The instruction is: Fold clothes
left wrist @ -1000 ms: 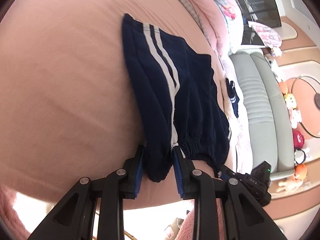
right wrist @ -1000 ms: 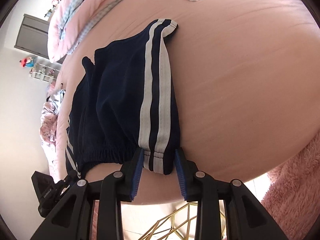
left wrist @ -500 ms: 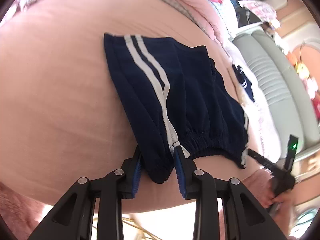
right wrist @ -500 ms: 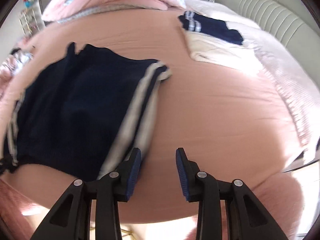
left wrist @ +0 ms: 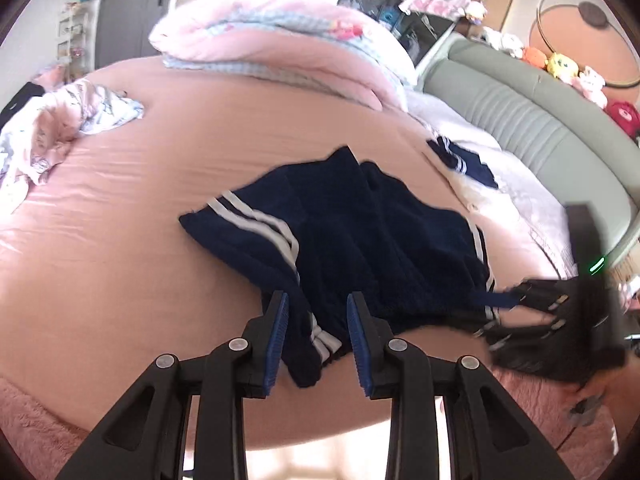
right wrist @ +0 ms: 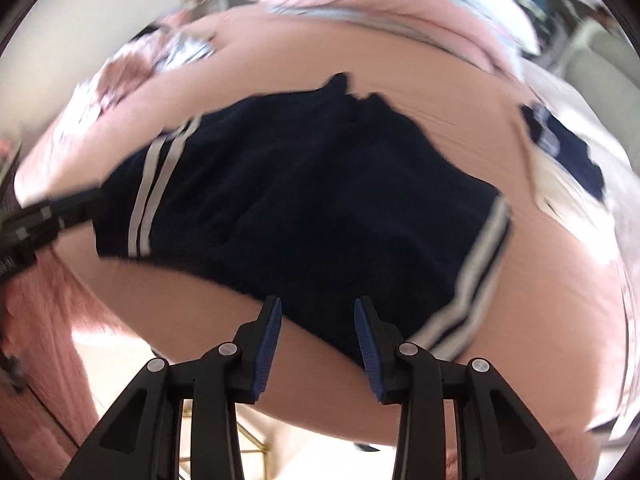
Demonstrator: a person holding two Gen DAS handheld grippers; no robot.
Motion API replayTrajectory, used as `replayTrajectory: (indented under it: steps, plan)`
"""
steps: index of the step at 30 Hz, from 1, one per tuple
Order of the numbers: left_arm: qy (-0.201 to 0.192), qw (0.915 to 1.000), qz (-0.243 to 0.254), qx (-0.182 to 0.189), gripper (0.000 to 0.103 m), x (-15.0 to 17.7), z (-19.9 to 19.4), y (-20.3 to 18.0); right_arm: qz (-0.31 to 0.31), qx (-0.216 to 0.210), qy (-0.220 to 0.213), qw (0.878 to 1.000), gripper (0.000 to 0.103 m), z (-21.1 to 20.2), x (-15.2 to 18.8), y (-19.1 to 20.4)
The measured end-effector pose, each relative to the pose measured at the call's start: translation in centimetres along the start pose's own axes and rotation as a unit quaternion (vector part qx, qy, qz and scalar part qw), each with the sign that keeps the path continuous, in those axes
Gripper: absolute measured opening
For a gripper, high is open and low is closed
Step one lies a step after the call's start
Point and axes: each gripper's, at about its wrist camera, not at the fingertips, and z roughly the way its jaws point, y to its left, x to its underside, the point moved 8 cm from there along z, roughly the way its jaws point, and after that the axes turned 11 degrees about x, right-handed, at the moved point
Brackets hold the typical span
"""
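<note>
Navy shorts point(left wrist: 360, 240) with white side stripes lie spread on the pink bed sheet point(left wrist: 160, 208), close to the bed's near edge, waistband toward that edge and the leg openings pointing up the bed. The left gripper point(left wrist: 316, 334) has the striped corner of the waistband between its blue pads point(left wrist: 277, 340), and that corner hangs bunched and lifted off the sheet; whether the pads actually press it or merely bracket it, I cannot tell. Over in the right wrist view, blurred with motion, the right gripper point(right wrist: 317, 338) hovers at the waistband's middle, its jaws opening, with the dark hem showing in the gap but neither pad on it: let go. From the left camera that right tool appears as a dark smear at the shorts' far waistband corner. Further up the bed, near the right edge, a second navy garment point(left wrist: 464, 160) with white stripes rests on a white cloth point(left wrist: 472, 192). At the left edge sits a crumpled patterned garment point(left wrist: 60, 128). A rolled pink duvet point(left wrist: 280, 52) lies across the far edge, a grey-green headboard point(left wrist: 528, 128) curving along the right.
</note>
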Motion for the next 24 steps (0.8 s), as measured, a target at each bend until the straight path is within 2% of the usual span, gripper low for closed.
replayTrajectory:
  steps: [2, 3, 4, 6, 9, 11, 13, 15, 17, 20, 24]
  plan:
    - [0.003, 1.0000, 0.000, -0.010, 0.027, 0.1, 0.1, 0.3, 0.000, 0.023, 0.015, 1.000, 0.038, 1.7, 0.7, -0.5]
    - [0.009, 0.9998, -0.005, -0.016, 0.027, 0.3, 0.4, 0.8, 0.018, 0.016, 0.022, 0.999, 0.038, 2.2, 0.9, -1.1]
    - [0.018, 0.9990, -0.014, -0.039, 0.027, 0.6, 0.7, 1.9, 0.041, 0.004, 0.024, 0.999, 0.037, 2.3, 1.3, -2.2]
    - [0.051, 0.9912, -0.063, -0.105, 0.027, 1.7, 1.8, 5.3, 0.082, -0.009, 0.027, 0.996, 0.036, 2.4, 2.0, -4.5]
    - [0.061, 0.9827, -0.113, -0.134, 0.027, 2.5, 1.8, 8.3, 0.128, 0.000, 0.039, 0.991, 0.036, 2.3, 3.5, -7.6]
    - [0.024, 0.9885, -0.064, -0.135, 0.027, 1.0, 0.8, 6.7, 0.136, 0.001, 0.037, 0.990, 0.036, 1.8, 4.4, -8.4]
    - [0.004, 0.9959, -0.006, -0.090, 0.027, -0.4, 0.8, 3.7, 0.125, 0.012, 0.026, 0.992, 0.036, 0.8, 5.1, -8.6]
    - [0.018, 0.9987, 0.032, -0.036, 0.027, -0.6, 2.0, 1.1, 0.105, 0.026, 0.015, 0.994, 0.036, -0.3, 5.7, -8.4]
    - [0.062, 0.9967, 0.054, -0.001, 0.027, 0.3, 4.4, -0.6, 0.102, 0.020, 0.017, 0.994, 0.031, -0.5, 5.8, -8.1]
    - [0.107, 0.9923, 0.061, -0.011, 0.027, 1.9, 7.4, -0.2, 0.113, 0.038, 0.033, 0.992, 0.028, 0.3, 5.7, -9.2]
    - [0.091, 0.9956, 0.023, 0.005, 0.027, 1.7, 7.0, 0.9, 0.137, 0.076, 0.051, 0.986, 0.025, 1.0, 6.5, -11.6]
